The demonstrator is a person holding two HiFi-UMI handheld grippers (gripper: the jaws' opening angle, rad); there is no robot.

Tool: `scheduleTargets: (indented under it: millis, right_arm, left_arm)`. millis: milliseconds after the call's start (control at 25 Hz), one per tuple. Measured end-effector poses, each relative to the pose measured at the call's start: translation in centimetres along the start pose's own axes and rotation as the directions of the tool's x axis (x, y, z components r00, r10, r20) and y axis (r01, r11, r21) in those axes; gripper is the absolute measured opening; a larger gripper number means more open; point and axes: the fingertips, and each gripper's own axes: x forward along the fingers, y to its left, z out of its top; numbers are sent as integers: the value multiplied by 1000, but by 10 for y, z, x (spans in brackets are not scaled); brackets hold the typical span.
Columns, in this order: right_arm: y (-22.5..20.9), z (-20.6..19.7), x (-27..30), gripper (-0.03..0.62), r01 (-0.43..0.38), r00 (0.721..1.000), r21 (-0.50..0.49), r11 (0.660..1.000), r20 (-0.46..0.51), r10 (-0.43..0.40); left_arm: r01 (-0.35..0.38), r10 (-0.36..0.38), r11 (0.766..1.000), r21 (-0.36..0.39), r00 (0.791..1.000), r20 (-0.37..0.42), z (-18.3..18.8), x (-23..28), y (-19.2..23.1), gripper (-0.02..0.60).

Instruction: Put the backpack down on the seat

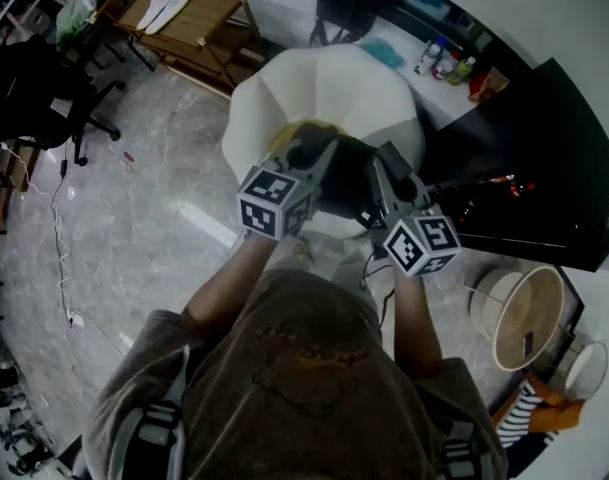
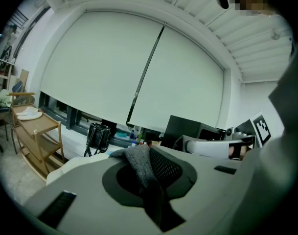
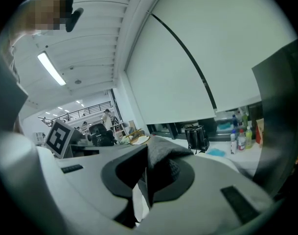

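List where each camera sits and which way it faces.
Head view: on the person's head, facing steeply down at the white faceted seat; shows shoulders, forearms, left gripper, right gripper.
Left gripper view: on that gripper, facing roughly level toward the white roller blind; its jaws shut on the dark backpack.
Right gripper view: likewise, same blind, jaws shut on the backpack.
Shared: all three show the black bag.

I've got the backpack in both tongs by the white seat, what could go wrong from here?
1. The left tongs and right tongs each pinch only a fold of the backpack fabric, so it might slip out.
2. The seat looks rounded, so the backpack may slide off its front.
3. The black cabinet stands close on the right and could get bumped.
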Motion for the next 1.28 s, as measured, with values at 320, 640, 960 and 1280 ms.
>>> scheduleTargets:
  millis: [320,640,960,1280]
  right_arm:
    - [-42,4,39,34,-58,997,-12,998,-49,57]
    - [-79,4,76,34,-91,992,-5,996,-89,90]
    - [-122,-12,119,34,-95,990,-5,995,-108,94]
    - [-164,-41,157,35,-92,987,-6,996,-131,91]
  left_arm:
    - [-65,65,997,-44,998,-7,1,46,26,35]
    - [-112,112,991,-67,994,-7,2,88,53,35]
    - [-128,126,989,-75,992,-19,-15,137,87,35]
    - [-142,140,987,-80,990,-34,-44,180,119,35]
